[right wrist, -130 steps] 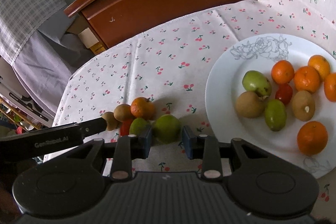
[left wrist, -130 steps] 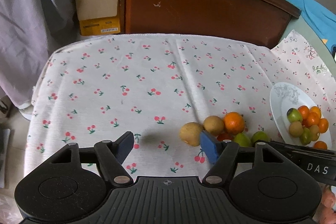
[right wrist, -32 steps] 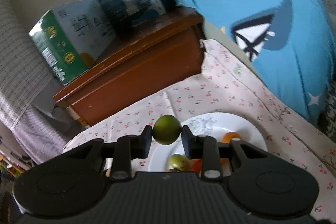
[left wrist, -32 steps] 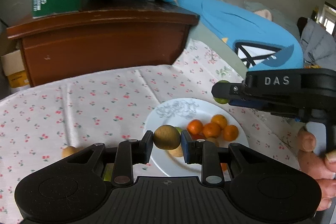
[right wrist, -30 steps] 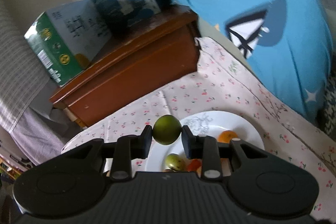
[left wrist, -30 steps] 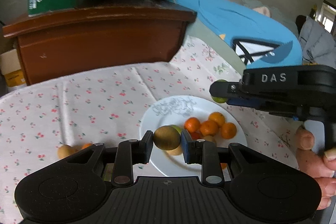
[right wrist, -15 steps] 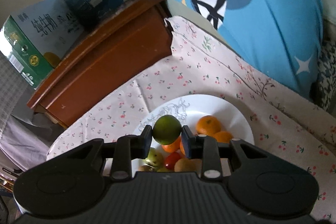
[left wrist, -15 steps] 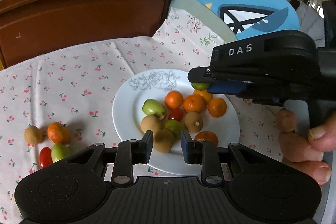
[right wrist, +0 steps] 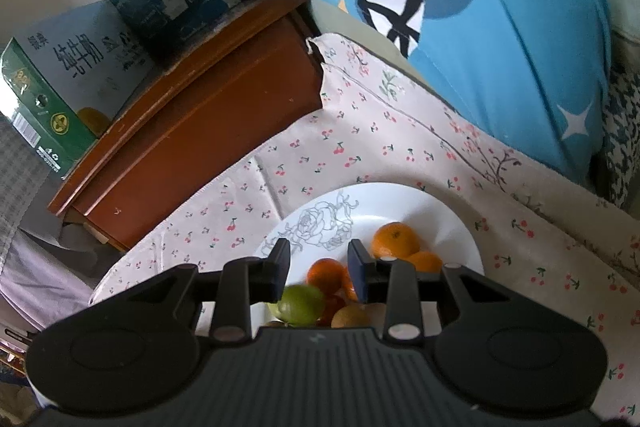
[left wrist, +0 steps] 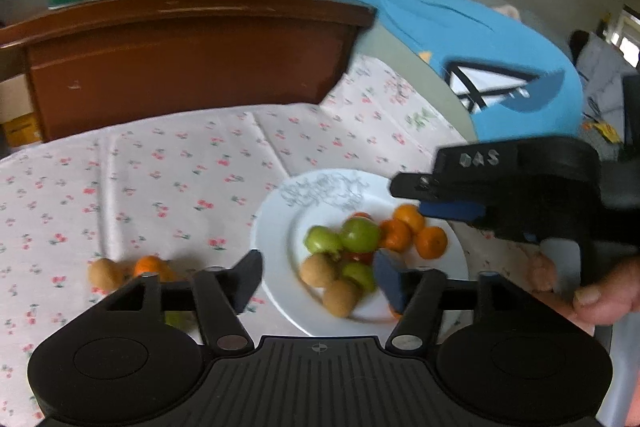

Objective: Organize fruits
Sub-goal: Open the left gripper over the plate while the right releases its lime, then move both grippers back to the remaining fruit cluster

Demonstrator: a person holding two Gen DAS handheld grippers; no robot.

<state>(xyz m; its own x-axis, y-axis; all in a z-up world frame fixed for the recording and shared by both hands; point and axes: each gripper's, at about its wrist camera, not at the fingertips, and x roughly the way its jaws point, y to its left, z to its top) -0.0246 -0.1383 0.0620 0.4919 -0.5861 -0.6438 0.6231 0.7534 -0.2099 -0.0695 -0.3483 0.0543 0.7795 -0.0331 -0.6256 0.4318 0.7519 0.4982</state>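
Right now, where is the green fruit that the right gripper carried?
In the right wrist view, the green fruit lies on the white plate, below the open right gripper, beside an orange fruit.

Green, brown and orange fruits (left wrist: 362,235) lie heaped together on the white plate (left wrist: 276,227). Left of the plate, a brown fruit (left wrist: 105,273) and an orange one (left wrist: 150,265) rest touching on the bench.

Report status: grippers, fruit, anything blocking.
Left gripper just opened, empty. Right gripper open, lime below its jaws, over the plate. Kiwi and orange loose on cloth. Nothing blocking.
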